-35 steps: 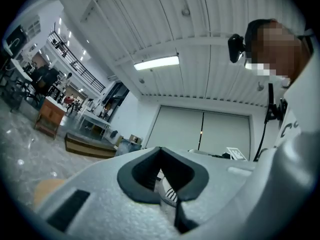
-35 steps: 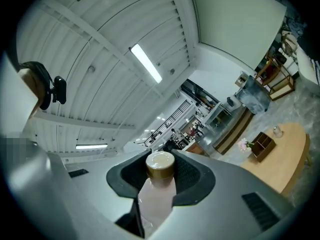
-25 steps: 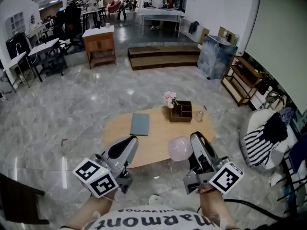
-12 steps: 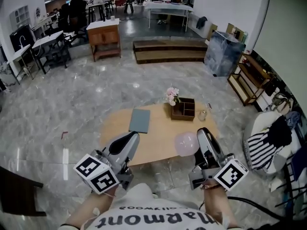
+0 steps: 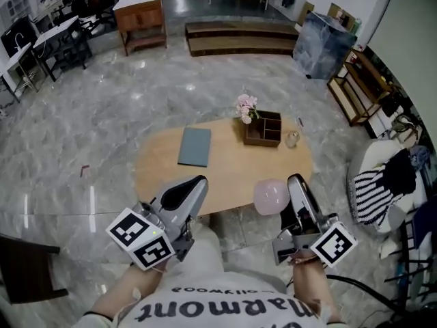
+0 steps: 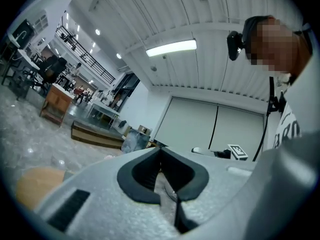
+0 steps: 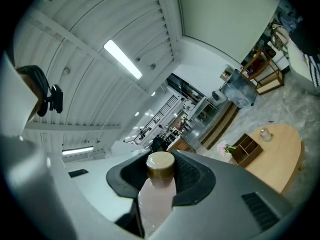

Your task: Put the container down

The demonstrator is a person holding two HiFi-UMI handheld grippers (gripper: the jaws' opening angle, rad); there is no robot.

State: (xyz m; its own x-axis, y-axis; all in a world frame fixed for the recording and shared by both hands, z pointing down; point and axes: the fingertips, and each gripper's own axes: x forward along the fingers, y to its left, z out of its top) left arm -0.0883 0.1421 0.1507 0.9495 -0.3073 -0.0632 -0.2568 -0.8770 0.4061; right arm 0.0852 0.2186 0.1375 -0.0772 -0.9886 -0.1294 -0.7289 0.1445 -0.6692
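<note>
Holding the container (image 7: 156,200) in the right gripper (image 5: 297,186), the person was recorded standing at the near side of the table (image 5: 225,173); the jaws were clamped on the body of the container, whose cap pointed away along them. The left gripper (image 5: 193,188) was noted with jaws pressed together and nothing between them. In the head view the container was seen above the near right rim of the table, not yet set down. The main risk was judged to be a release too close to that rim: the container could tip off and fall to the floor (image 5: 102,108), which appeared hard, glossy and veined like polished grey stone. A second risk was judged to be slippage, since the pale pink body looked smooth and rounded and was held at an angle rather than upright; it would need righting before the base met the surface. The cap was round and brownish gold. The pads were dark and ribbed. The table was oval, of light smooth wood. At its far side a dark wooden compartment box (image 5: 263,130), pink flowers (image 5: 246,106) just beside it and a small glass jar (image 5: 292,139) were logged; a flat grey-blue rectangle (image 5: 194,147), perhaps a book, lay to the left, well apart from the container.
</note>
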